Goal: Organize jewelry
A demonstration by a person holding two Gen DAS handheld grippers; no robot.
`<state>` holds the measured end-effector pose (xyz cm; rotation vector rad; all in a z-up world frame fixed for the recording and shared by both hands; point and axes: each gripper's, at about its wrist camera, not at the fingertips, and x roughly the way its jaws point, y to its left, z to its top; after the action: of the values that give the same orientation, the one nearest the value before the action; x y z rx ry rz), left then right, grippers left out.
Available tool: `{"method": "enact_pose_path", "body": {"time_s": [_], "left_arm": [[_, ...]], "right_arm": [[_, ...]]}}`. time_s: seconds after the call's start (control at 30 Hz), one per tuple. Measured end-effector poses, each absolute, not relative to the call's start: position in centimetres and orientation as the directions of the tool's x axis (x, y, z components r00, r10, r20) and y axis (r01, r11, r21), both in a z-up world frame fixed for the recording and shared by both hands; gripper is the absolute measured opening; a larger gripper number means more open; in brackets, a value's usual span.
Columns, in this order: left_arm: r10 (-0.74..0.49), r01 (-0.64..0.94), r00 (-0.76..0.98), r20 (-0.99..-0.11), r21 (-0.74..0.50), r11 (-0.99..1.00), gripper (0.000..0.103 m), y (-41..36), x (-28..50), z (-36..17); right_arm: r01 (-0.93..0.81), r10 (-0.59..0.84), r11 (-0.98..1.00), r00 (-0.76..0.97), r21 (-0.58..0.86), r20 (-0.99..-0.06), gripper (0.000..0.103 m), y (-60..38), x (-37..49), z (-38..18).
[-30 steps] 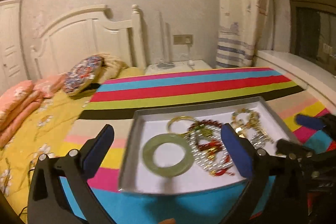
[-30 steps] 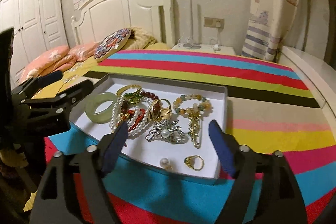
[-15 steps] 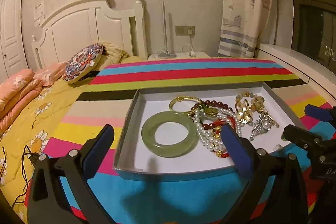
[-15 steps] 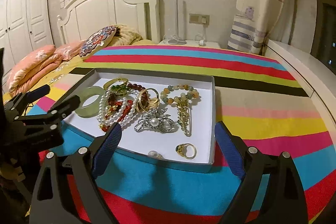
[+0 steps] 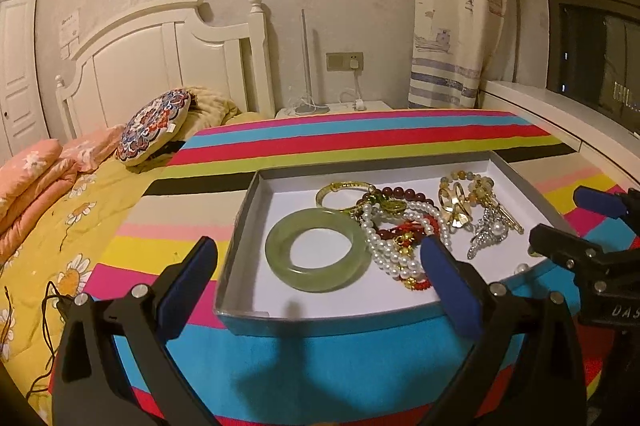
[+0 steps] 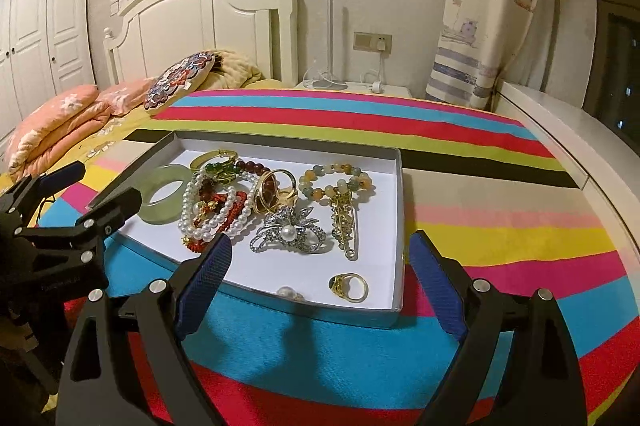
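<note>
A shallow grey tray (image 5: pixel 236 310) (image 6: pixel 400 226) with a white floor lies on the striped cloth. It holds a green jade bangle (image 5: pixel 316 250) (image 6: pixel 164 198), tangled pearl strands (image 5: pixel 392 250) (image 6: pixel 200 214) with red beads, a gold bangle (image 5: pixel 344 190), a silver pearl brooch (image 6: pixel 288 232), a coloured bead bracelet (image 6: pixel 336 178), a gold pin (image 6: pixel 346 222) and a gold ring (image 6: pixel 348 286). My left gripper (image 5: pixel 318 254) (image 6: pixel 108 186) hovers open at the tray's near left edge. My right gripper (image 6: pixel 320 246) (image 5: pixel 558 216) hovers open at the near right edge. Neither holds anything.
The striped cloth (image 6: pixel 500 210) runs well beyond the tray on the right and far sides. A bed with a yellow sheet (image 5: pixel 44 238), pink quilts and a patterned cushion (image 5: pixel 154 124) lies to the left. A white window ledge (image 6: pixel 560 122) runs along the right.
Both views have levelled out and the tray now sits more squarely ahead. The right gripper's fingers stand slightly wider apart. The jewelry in the tray has not moved.
</note>
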<state>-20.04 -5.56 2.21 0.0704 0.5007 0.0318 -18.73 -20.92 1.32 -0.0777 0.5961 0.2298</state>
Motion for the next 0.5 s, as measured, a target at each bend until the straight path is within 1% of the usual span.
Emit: {"method": "enact_pose_path", "body": {"time_s": [0.5], "left_arm": [[0.044, -0.006, 0.877, -0.479, 0.080, 0.997, 0.101, -5.56, -19.88, 2.05]], "right_arm": [[-0.235, 0.194, 0.972, 0.802, 0.000, -0.565, 0.086, -20.92, -18.80, 1.31]]}}
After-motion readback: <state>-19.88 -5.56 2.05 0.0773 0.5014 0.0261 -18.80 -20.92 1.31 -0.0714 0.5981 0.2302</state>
